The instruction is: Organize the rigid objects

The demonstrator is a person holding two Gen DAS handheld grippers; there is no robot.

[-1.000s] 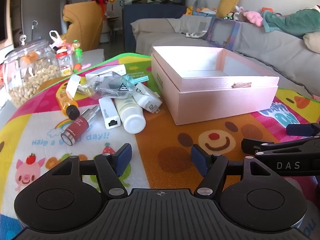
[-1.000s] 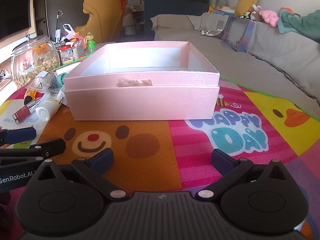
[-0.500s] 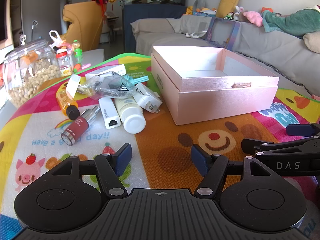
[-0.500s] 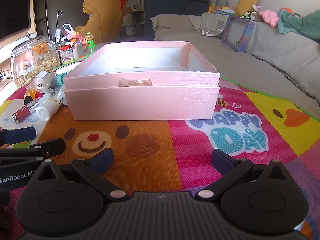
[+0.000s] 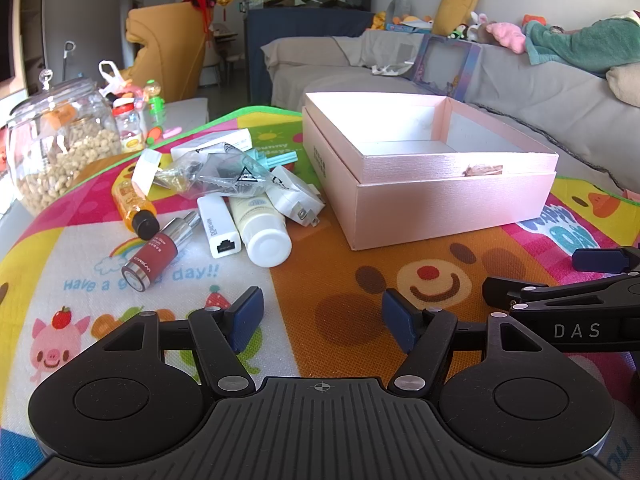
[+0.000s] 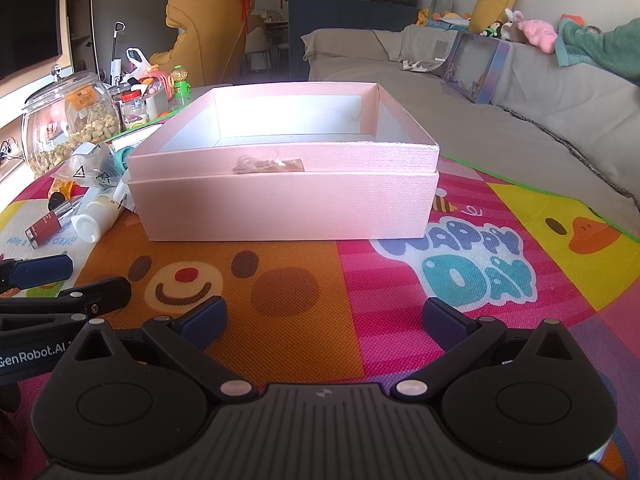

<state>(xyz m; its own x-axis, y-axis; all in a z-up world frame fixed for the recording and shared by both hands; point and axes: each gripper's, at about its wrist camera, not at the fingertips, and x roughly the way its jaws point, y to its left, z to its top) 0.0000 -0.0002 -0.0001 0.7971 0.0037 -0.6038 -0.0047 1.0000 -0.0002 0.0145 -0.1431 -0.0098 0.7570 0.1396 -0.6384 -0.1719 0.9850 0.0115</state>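
Step in hand: the very start, as I judge it. Nothing is picked up and the pink box (image 5: 436,204) looks empty from both views.
Left tool (image 5: 322,316): its jaws stand wide apart with only the printed play mat (image 5: 332,280) between them. It hovers low over the mat, on the near side of the pink box and left of its front corner.
Right tool (image 6: 324,318): likewise spread wide and holding nothing, facing the front wall of the pink box squarely.
Pink box: open-topped, sitting in its own lid or base, with a scrap of torn tape on its front wall.
Things to sort: a loose heap just left of the pink box. I make out a dark red pump bottle (image 5: 154,254), a white network adapter (image 5: 219,226), a cream bottle with a white cap (image 5: 262,230), a white plug charger (image 5: 296,200), an orange bottle with a black cap (image 5: 134,206), a crinkled clear bag (image 5: 224,172) and a flat white carton (image 5: 212,146) at the back of the heap.
Off to the side: a glass jar of nuts (image 5: 56,148), further left of the pink box than the heap, and not obviously part of the job.
Next move: probably the left tool goes forward to the nearest free piece. The red pump bottle or the cream bottle lies clear at the front of the heap.
What it calls for: both are round and lying down, so I would close across the body, not along it, then lift over the box wall.
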